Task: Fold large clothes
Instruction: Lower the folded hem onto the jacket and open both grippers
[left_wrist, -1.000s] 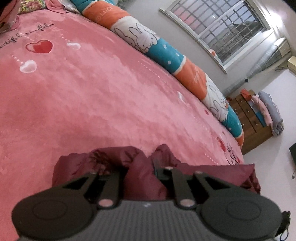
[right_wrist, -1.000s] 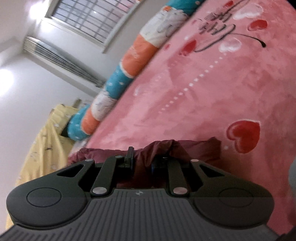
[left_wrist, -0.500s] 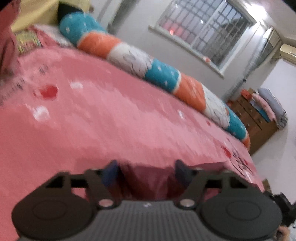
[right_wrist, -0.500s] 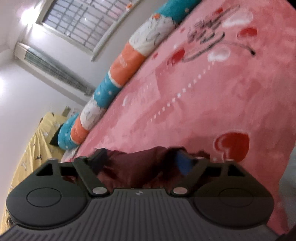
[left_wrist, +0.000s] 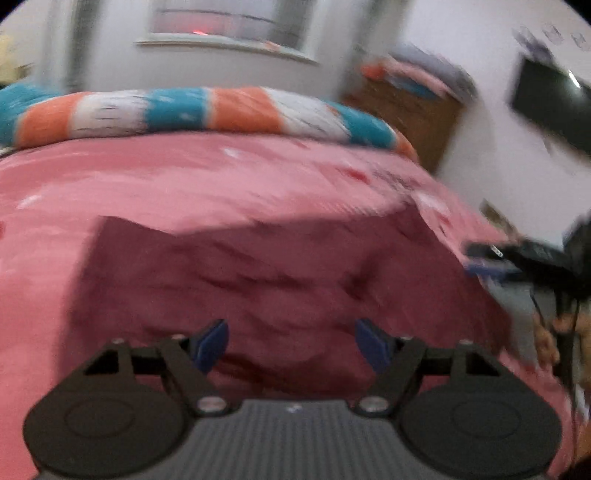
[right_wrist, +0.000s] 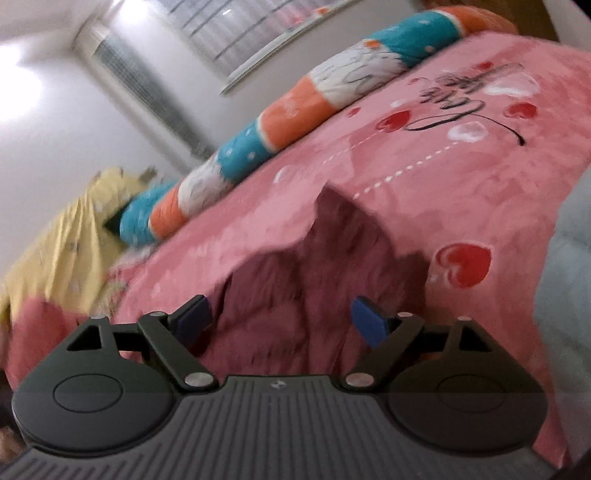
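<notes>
Our left tool (left_wrist: 291, 341) now stands wide open with nothing between its blue pads (left_wrist: 210, 345); a second ago they pinched a fold of the dark red garment (left_wrist: 266, 280), and its jaws have just been opening. Our right tool (right_wrist: 282, 319) is also spread wide and holds nothing, after it too let go of the cloth. The garment lies flat on the pink bed cover (left_wrist: 184, 184), near the edge of the bed closest to us, where earlier it was bunched up at the pads. In the left view the right tool (left_wrist: 517, 258) shows at the garment's right end. The striped bolster (left_wrist: 221, 110) lies along the far edge of the bed. We see no container here.
</notes>
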